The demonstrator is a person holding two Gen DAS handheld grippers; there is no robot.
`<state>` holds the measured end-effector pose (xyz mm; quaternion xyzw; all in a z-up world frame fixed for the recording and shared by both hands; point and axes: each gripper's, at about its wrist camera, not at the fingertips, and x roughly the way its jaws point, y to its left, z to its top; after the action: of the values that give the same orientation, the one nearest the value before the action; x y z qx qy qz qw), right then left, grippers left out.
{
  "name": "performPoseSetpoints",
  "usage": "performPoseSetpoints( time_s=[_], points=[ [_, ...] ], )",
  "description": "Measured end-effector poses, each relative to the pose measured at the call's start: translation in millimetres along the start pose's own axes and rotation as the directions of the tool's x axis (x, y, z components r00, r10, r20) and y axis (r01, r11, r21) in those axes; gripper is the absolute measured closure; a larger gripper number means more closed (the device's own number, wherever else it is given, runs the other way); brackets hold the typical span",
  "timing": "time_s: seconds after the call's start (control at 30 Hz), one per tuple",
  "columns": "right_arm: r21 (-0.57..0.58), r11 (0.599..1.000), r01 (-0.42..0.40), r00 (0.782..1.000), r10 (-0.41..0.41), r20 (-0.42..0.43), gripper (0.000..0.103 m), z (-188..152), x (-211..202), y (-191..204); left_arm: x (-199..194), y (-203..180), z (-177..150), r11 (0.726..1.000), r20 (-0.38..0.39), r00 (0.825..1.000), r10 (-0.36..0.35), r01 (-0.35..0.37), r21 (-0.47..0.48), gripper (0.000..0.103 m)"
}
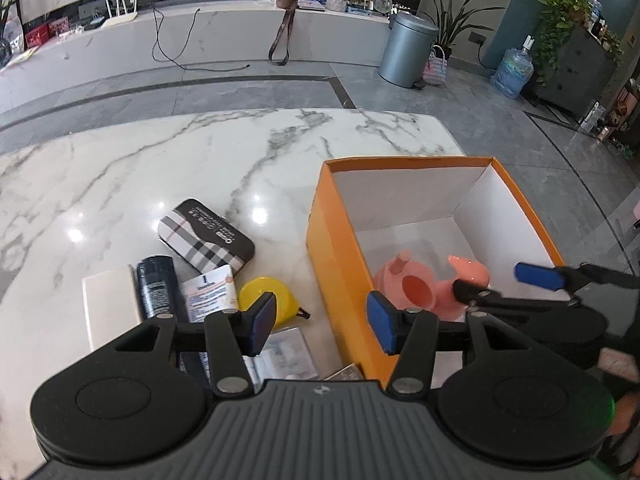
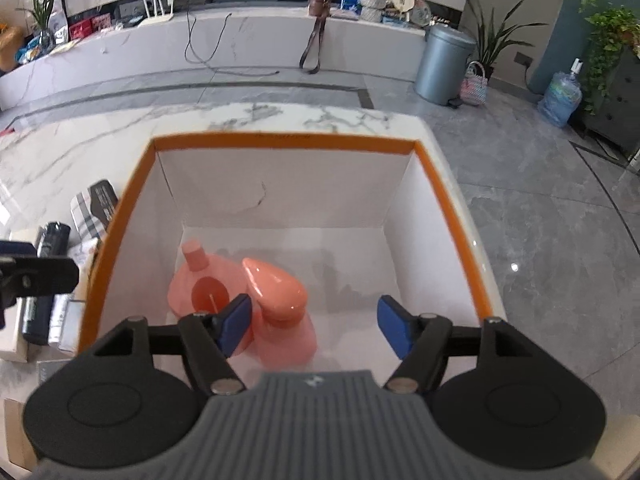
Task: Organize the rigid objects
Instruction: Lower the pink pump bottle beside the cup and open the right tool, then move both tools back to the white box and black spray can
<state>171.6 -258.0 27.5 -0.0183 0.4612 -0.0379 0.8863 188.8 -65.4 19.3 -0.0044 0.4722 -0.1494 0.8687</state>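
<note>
An orange box is seen on the marble table, and a pink holder lies on its floor, toward the box's left wall. The right gripper is held over the box with its jaws spread wide and nothing between them; the holder sits just below and left of its fingertips, untouched.

The remaining things are gathered left of the box: a plaid case, a dark can, a white tube and a yellow tape measure.

The left gripper is also wide open and empty, straddling the box's left wall. The tape measure lies just ahead and left of its left fingertip, so the left hand is judged nearer. The can's long axis runs roughly along the fingers.
</note>
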Motion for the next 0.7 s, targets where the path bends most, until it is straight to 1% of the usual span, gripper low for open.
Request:
performPoseSetpoints(
  time_s=[0.1,0.17,0.33,0.43,0.53,0.63,0.7],
  points=[
    [0.005,1.0,-0.001,0.999,0.001,0.041,0.032,0.4,-14.3,2.9,-9.7,5.2,-2.4,1.0,0.012,1.0,0.003,-0.003,0.002,0.041],
    [0.01,1.0,-0.016,0.998,0.015,0.068,0.032,1.1,-24.9,7.6,-16.3,9.6,-3.5,1.0,0.018,1.0,-0.001,0.001,-0.004,0.041],
    [-0.015,0.995,-0.099,0.985,0.1,0.141,0.033,3.3,-53.5,30.3,-34.3,26.2,-8.9,1.0,0.037,0.999,0.011,-0.01,-0.016,0.041],
    [-0.064,0.985,-0.157,0.972,0.166,0.166,0.045,5.1,-67.3,52.8,-43.5,44.1,-11.7,0.999,0.045,0.999,0.027,-0.025,-0.041,0.041],
    [-0.114,0.972,-0.205,0.961,0.222,0.167,0.046,6.6,-74.7,74.7,-51.2,65.1,-15.0,0.996,0.052,0.997,0.053,-0.049,-0.074,0.041],
    [-0.168,0.955,-0.245,0.95,0.271,0.156,0.053,4.7,-77.8,98.2,-56.1,85.6,-18.5,0.991,0.055,0.995,0.078,-0.072,-0.11,0.042],
    [-0.192,0.943,-0.272,0.944,0.301,0.138,0.055,3.4,-76.6,114.0,-57.1,98.3,-21.9,0.987,0.055,0.994,0.092,-0.084,-0.134,0.042]
  ],
)
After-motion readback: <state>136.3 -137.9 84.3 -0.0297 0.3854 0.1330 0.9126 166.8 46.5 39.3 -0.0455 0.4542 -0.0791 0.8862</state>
